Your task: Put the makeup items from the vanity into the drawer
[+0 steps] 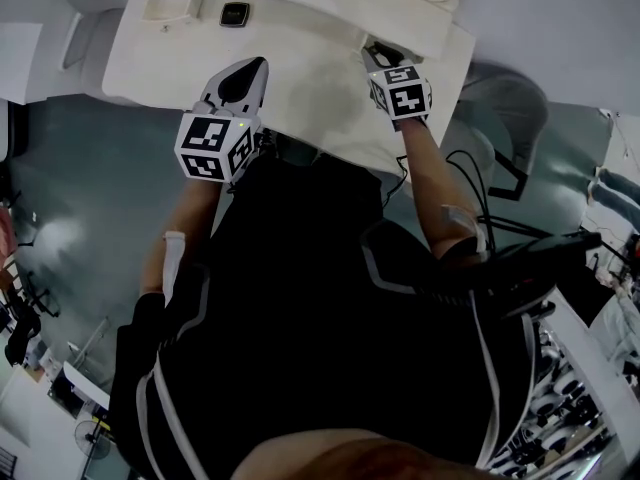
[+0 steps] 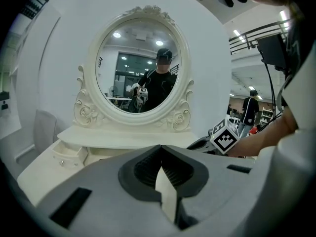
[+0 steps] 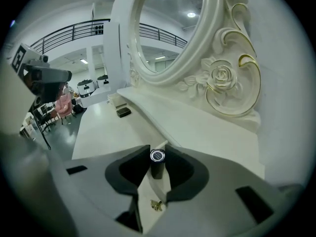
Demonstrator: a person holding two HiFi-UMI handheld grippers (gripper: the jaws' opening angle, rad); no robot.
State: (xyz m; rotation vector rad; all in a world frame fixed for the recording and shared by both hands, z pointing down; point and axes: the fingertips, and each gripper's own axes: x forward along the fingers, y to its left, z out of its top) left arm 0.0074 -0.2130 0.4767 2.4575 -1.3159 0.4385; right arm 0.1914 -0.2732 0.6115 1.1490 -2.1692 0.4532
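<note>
I stand at a white vanity (image 1: 300,78) with an oval mirror (image 2: 140,68). My right gripper (image 3: 158,150) is over the tabletop near the mirror base, shut on a small dark tube (image 3: 157,163) with a silver-ringed cap, which stands upright between the jaw tips. In the head view the right gripper (image 1: 378,56) is at the vanity's right side. My left gripper (image 1: 243,80) hovers over the front left of the tabletop; its jaws (image 2: 160,149) meet at the tips with nothing between them. A flat dark compact (image 1: 235,13) lies further left on the top.
A small drawer (image 2: 69,154) on the vanity's left upper shelf stands pulled out. A grey chair (image 1: 510,108) is to the right of the vanity, with cables trailing from my right arm. The carved mirror frame (image 3: 222,78) rises close beside the right gripper.
</note>
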